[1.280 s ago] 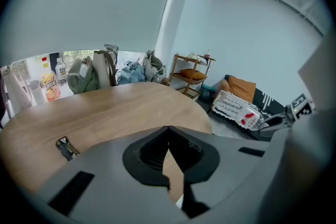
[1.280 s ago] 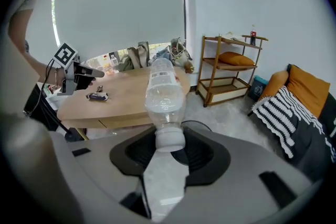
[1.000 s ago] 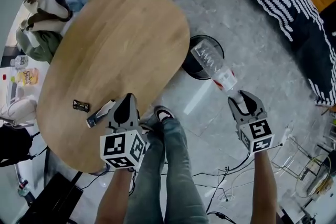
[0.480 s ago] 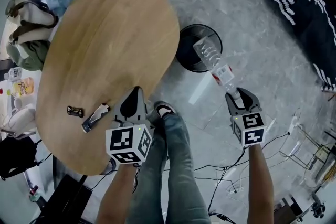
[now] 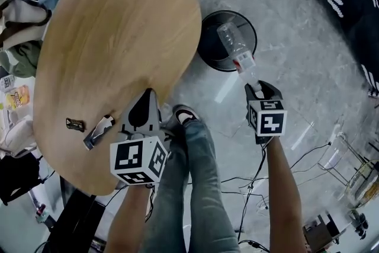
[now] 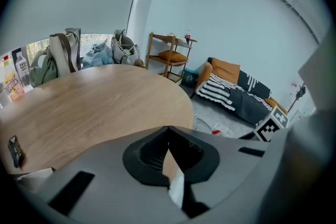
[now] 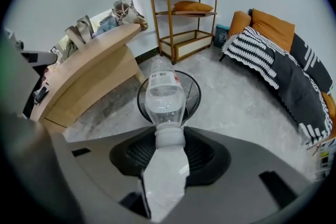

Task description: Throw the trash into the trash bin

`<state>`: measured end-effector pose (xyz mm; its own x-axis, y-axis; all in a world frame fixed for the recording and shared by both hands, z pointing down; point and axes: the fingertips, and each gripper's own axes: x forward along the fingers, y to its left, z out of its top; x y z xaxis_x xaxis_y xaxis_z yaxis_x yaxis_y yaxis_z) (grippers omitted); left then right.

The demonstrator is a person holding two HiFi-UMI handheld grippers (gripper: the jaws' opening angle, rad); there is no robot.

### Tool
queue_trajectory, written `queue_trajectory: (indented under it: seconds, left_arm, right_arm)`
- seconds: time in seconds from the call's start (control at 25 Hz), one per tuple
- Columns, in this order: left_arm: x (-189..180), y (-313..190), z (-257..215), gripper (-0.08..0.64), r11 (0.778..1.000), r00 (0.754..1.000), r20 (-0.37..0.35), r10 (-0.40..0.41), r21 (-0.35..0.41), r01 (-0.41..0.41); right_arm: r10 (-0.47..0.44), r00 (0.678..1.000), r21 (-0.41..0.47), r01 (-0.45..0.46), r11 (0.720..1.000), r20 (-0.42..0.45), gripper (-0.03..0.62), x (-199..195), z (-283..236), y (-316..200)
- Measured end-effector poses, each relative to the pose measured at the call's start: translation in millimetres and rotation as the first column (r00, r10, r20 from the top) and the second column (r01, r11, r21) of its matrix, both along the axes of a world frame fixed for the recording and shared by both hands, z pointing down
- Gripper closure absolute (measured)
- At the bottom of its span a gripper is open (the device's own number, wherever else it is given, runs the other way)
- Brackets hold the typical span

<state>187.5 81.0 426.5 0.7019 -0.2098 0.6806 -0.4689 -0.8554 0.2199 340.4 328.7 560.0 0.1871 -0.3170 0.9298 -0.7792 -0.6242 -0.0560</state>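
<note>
Bottle (image 5: pixel 235 46) of clear plastic, with a red and white label near its neck, is pinched at the cap end by the right tongs (image 5: pixel 259 88). In the right gripper view the two pads press on the neck from both sides (image 7: pixel 169 136), so the grip looks firm.

The relation that matters is the line from these tongs to the trash bin (image 5: pixel 207 60). The long axis of the bottle runs straight away from the tongs toward the bin. Its base is the far end and, in the head view, lies over the round black opening. The neck end and the label lie about over the near rim. The right gripper view agrees: the body of the bottle (image 7: pixel 165 94) covers the middle of the bin's mouth (image 7: pixel 140 99). I cannot tell how high above the rim the base is.

I judge that the bottle is nearly at the place for letting go. If it is released too early, the neck end could strike the near rim and tip the bottle outside.

The left tongs (image 5: pixel 148 96) are pressed together with nothing between them (image 6: pixel 168 131), and they hang over the near edge of the wooden bench (image 5: pixel 118 26). Two more pieces lie on the bench just beside them: a small dark wrapper (image 5: pixel 74 124) and a longer packet (image 5: pixel 98 131).
</note>
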Motion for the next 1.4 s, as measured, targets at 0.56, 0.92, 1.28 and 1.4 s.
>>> queue_trajectory:
  seconds: [0.56, 0.92, 1.28, 1.4]
  left_arm:
    - [0.3, -18.9, 1.2, 0.541, 0.999, 0.999, 0.004, -0.045, -0.001, 0.045]
    - [-18.0, -20.2, 3.8, 0.541, 0.997, 0.997, 0.007, -0.079, -0.009, 0.079]
    - [-50.3, -29.0, -9.5, 0.541, 0.99, 0.99, 0.001, -0.141, -0.009, 0.141]
    - [-61.6, -30.7, -16.6, 0.541, 0.986, 0.986, -0.003, -0.166, -0.017, 0.166]
  right_arm:
    - [0.098, 0.993, -0.059, -0.094, 0.994, 0.069, 0.423, 15.5, 32.1, -35.0]
    - [0.111, 0.994, 0.051, -0.111, 0.993, 0.004, 0.348, 28.4, 19.5, -53.3]
    - [0.014, 1.0, 0.101, -0.012, 0.995, -0.017, 0.35, 10.4, -29.3, -67.5]
    - [-0.021, 1.0, 0.105, 0.024, 0.994, -0.022, 0.35, 1.1, -47.3, -67.9]
